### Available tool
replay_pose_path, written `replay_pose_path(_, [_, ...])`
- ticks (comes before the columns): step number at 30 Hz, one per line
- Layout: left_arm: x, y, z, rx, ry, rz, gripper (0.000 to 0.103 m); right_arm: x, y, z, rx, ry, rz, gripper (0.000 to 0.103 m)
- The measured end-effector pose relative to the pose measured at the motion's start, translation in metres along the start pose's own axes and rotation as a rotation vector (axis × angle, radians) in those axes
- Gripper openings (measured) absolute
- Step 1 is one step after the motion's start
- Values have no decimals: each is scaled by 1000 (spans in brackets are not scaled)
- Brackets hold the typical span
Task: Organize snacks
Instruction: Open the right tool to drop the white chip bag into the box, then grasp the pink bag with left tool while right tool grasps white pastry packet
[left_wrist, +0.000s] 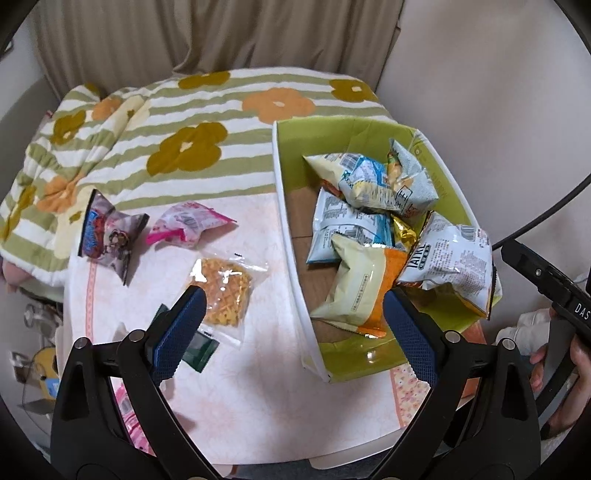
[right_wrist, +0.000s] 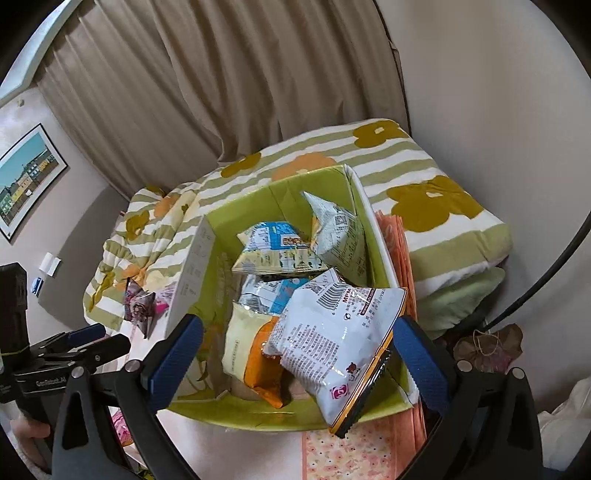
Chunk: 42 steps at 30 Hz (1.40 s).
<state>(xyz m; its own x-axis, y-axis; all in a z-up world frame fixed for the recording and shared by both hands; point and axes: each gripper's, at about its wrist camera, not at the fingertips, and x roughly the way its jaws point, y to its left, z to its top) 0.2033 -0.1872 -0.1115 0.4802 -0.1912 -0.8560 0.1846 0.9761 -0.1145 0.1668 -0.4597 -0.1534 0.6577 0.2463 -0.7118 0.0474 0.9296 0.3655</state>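
A green cardboard box (left_wrist: 284, 206) on the table holds several snack bags; it also shows in the right wrist view (right_wrist: 218, 236). A white bag with barcode (right_wrist: 332, 332) lies on top at the box's near corner, also in the left wrist view (left_wrist: 450, 258). Outside the box lie a clear bag of yellow snacks (left_wrist: 225, 291), a pink bag (left_wrist: 184, 225), a purple cartoon bag (left_wrist: 107, 236) and a dark green packet (left_wrist: 199, 347). My left gripper (left_wrist: 291, 328) is open and empty above the table by the box's left wall. My right gripper (right_wrist: 295, 354) is open over the box, holding nothing.
A flowered striped quilt (left_wrist: 177, 122) covers the bed behind the table. Beige curtains (right_wrist: 229, 74) hang at the back. A pink packet (left_wrist: 129, 413) lies at the table's near left edge. The right gripper's body (left_wrist: 546, 284) is beside the box.
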Motion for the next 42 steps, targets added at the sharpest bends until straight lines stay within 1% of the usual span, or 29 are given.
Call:
replay_pose_path(7, [-28,-1,-7,-14,-64,22,96,-15,15,2,-54,-19,25,102])
replay_pose_path(15, [-64,14,-28,-50,-113,65,96,-29,48,2,-148,-21,104,102])
replay_pose_path(19, [-85,40,-43,-89,-133,87,96,-32,72,0,-212,-19,143,102])
replay_pose_path(21, [-95,59,-50,-110,-140,100,96,-32,85,-2,-232,-15,163,102])
replay_pose_path(23, [-102,75,-55,-125,-143,111,96,-31,100,-5,-233,-18,171,103])
replay_pose_path(26, [-112,109,-65,-145,-139,132,96,-27,119,-12,-240,-19,182,103])
replay_pose_path(29, [-115,143,-76,-154,-121,128,96,-17,147,-20,-271,-11,182,103])
replay_pose_path(31, [-112,165,-83,-156,-87,119,96,-8,165,-26,-278,2,183,103])
replay_pose_path(33, [-108,182,-91,-149,-45,95,96,1,184,-35,-273,33,192,103])
replay_pose_path(34, [-105,191,-96,-137,-28,79,96,7,194,-40,-275,45,196,103])
replay_pose_path(37, [-97,211,-109,-85,20,62,96,25,218,-53,-282,56,191,102])
replay_pose_path(40, [-82,224,-122,-36,74,29,96,46,238,-64,-277,87,198,103])
replay_pose_path(42, [-70,231,-131,-8,113,1,96,60,253,-73,-296,105,192,103])
